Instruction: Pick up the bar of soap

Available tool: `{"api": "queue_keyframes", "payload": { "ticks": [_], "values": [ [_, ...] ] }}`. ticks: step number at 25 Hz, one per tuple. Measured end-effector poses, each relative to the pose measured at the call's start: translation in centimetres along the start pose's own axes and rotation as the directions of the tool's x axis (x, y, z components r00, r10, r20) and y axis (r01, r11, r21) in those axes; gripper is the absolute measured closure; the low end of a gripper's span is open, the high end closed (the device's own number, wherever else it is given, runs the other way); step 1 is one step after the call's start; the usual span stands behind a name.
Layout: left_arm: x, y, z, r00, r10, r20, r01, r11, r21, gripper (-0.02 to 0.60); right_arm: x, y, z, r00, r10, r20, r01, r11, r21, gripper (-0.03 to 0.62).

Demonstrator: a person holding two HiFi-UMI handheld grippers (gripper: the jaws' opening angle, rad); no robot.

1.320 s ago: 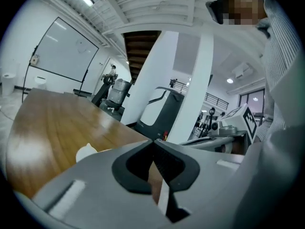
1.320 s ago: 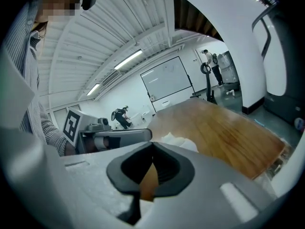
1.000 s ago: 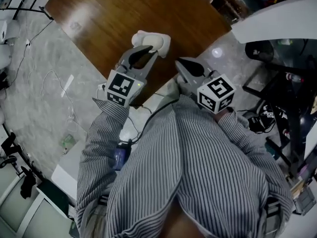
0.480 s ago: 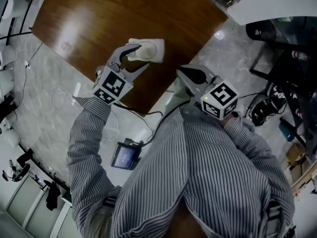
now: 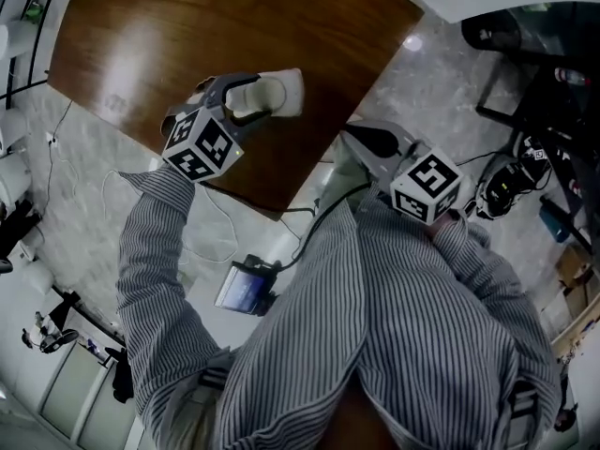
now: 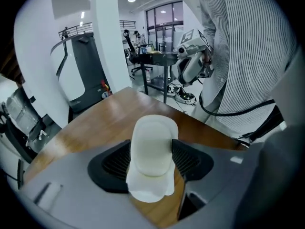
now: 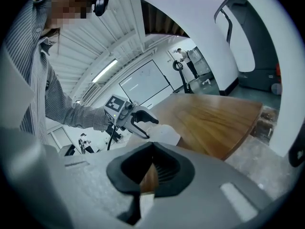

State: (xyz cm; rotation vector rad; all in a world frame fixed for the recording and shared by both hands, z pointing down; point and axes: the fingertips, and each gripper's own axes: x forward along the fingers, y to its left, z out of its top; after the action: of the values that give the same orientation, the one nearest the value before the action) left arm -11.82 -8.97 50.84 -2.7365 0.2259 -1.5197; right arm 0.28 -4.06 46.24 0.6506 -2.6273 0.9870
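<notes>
A pale rounded bar of soap (image 6: 152,144) lies on a white sheet (image 6: 150,190) near the front edge of the brown wooden table (image 6: 95,123). My left gripper (image 6: 152,161) is around it: the bar sits between the two black pads (image 6: 114,163), and the jaws are opening, close along its sides. From the head view the soap (image 5: 261,92) shows between the left gripper's (image 5: 246,97) fingers, the sheet (image 5: 291,90) beyond it. My right gripper (image 5: 370,139) hangs off the table's corner, shut and empty, also seen as (image 7: 150,168).
The table (image 5: 187,36) ends just in front of the person's striped shirt. On the marble floor lie a small screen device (image 5: 246,287) and loose cables (image 5: 211,223). A black stand and gear (image 5: 511,181) sit at the right. A white pillar (image 6: 107,37) rises beyond the table.
The left gripper has moved forward over the soap, and its jaws have spread around the bar. The right gripper has stayed near the table corner.
</notes>
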Motion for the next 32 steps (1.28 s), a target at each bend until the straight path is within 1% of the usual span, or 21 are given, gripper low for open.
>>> {"api": "queue_keyframes", "payload": {
  "ticks": [3,6,9,12,14,17,23,27,29,32],
  "values": [
    [0.4,-0.3,-0.2,0.997,-0.052,-0.048,0.054,0.997,0.052,0.318,-0.1,0.1,0.0,1.0,-0.007,0.004,0.007,1.0,0.01,0.592],
    [0.6,-0.5,-0.3,0.991,-0.102,-0.092,0.111,0.989,0.098,0.321,-0.2,0.3,0.0,1.0,-0.008,0.003,0.008,1.0,0.009,0.592],
    [0.7,-0.6,-0.3,0.982,-0.149,-0.113,0.161,0.982,0.099,0.314,-0.3,0.3,0.1,1.0,-0.017,0.006,0.018,1.0,-0.006,0.592],
    [1.0,-0.5,-0.2,0.971,-0.199,-0.129,0.21,0.975,0.076,0.314,-0.4,0.0,0.4,1.0,-0.02,0.013,0.02,1.0,-0.004,0.592],
    [1.0,-0.6,-0.2,0.966,-0.219,-0.137,0.23,0.971,0.067,0.316,-0.2,0.1,0.5,1.0,-0.015,0.011,0.015,1.0,-0.005,0.592],
    [1.0,-0.7,-0.1,0.965,-0.221,-0.14,0.233,0.97,0.072,0.316,0.2,0.4,0.4,1.0,-0.003,-0.002,0.003,1.0,-0.013,0.592],
    [1.2,-0.4,-0.2,0.97,-0.211,-0.12,0.219,0.974,0.059,0.32,1.2,0.5,1.0,1.0,0.013,-0.004,-0.014,0.999,-0.049,0.592],
    [1.2,-0.5,-0.5,0.975,-0.188,-0.121,0.194,0.98,0.045,0.321,2.0,1.0,1.3,0.999,0.033,-0.008,-0.033,0.997,-0.074,0.592],
    [0.9,-0.5,-0.6,0.977,-0.184,-0.105,0.186,0.982,0.017,0.321,2.4,1.1,1.6,0.999,0.043,-0.015,-0.044,0.995,-0.086,0.592],
    [-0.1,-0.3,-0.2,0.985,-0.162,-0.056,0.159,0.986,-0.048,0.321,2.8,1.3,1.8,0.998,0.056,-0.032,-0.059,0.994,-0.095,0.592]
  ]
}}
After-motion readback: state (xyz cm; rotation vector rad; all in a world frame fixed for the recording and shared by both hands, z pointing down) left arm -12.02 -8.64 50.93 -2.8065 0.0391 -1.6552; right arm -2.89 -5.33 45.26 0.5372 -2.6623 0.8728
